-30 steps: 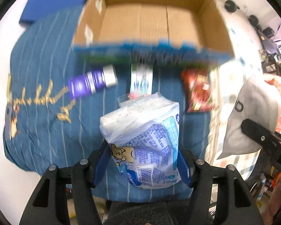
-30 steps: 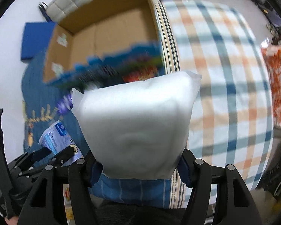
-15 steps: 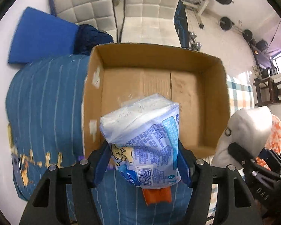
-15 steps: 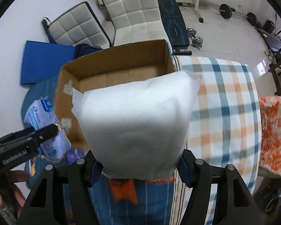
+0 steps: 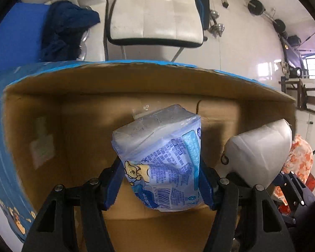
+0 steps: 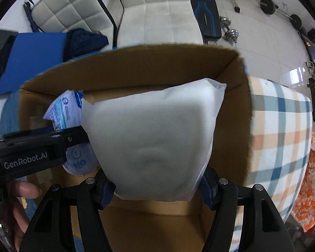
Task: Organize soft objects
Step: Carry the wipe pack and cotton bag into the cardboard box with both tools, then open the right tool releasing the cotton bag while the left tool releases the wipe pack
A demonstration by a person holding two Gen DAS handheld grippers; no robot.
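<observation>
My left gripper (image 5: pixel 161 180) is shut on a blue printed tissue pack (image 5: pixel 163 157) and holds it inside the open cardboard box (image 5: pixel 44 126), above its floor. My right gripper (image 6: pixel 157 180) is shut on a plain white soft pack (image 6: pixel 155 138), also held inside the box (image 6: pixel 239 109), to the right of the left one. The white pack shows at the right of the left wrist view (image 5: pixel 260 153). The tissue pack (image 6: pixel 67 109) and the left gripper body show at the left of the right wrist view.
The box stands on a bed with a blue striped cloth (image 6: pixel 8 113) and a plaid sheet (image 6: pixel 283 130). Behind it are a white padded chair (image 5: pixel 155 10), a dark blue garment (image 5: pixel 67 29), a blue mat (image 5: pixel 12 40) and dumbbells (image 6: pixel 231 31) on the floor.
Both grippers have moved forward with their packs, from above the bed to over the box rim and then down inside the box.
</observation>
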